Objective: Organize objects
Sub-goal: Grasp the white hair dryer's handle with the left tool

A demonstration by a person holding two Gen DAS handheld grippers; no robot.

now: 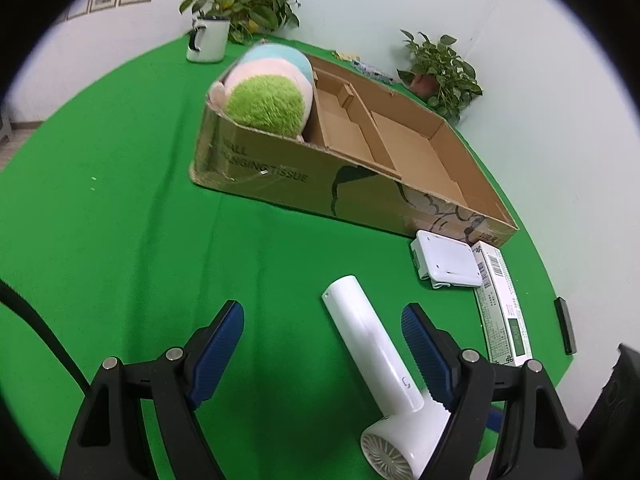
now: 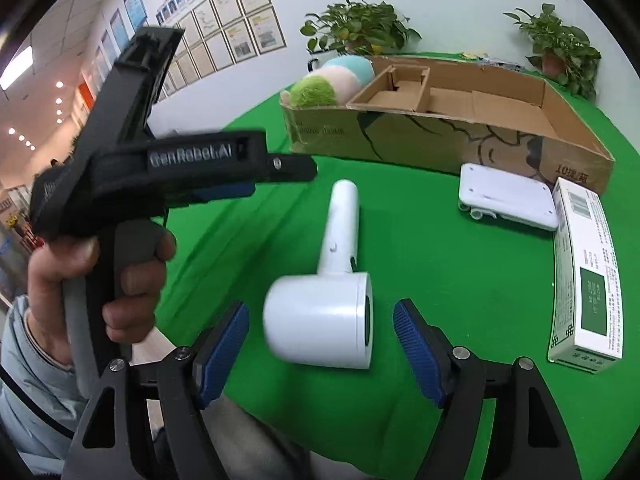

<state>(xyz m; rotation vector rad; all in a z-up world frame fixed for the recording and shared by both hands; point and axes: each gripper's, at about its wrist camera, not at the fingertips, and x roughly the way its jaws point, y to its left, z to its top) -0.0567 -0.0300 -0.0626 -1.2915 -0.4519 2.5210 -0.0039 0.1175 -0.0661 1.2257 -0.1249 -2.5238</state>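
A smooth white plastic hair dryer (image 2: 324, 280) lies on the green felt worktop (image 1: 120, 220), its round barrel toward the cameras and its tube-shaped handle pointing at a long cardboard box (image 1: 360, 184). The right claw (image 2: 320, 348) stands wide, its ribbed blue pads on black arms flanking the barrel without touching it. The left claw (image 1: 322, 350) is also spread wide, with the handle lying between its fingers; its right-hand pad sits close against the dryer's body, though contact cannot be told from this angle. In the right wrist view the left tool appears side-on, gripped by a hand (image 2: 100, 280) in a pale sleeve, and is blurred.

The box is rough brown corrugated card, open-topped and split by card dividers into compartments. A fuzzy stuffed toy (image 1: 268, 92) in lime green, pink and pale blue fills the end compartment and rises above the rim. The box's printed side is partly legible; the rest of the lettering is too distorted to read.

Just beside the box lie a flat white plastic case (image 1: 446, 260) with rounded corners and a long white-and-green printed carton (image 1: 502, 304), its small text unreadable. A white enamel mug (image 1: 208, 40) stands before a leafy potted plant (image 1: 244, 0); a second plant (image 1: 440, 72) stands behind the box's far corner.
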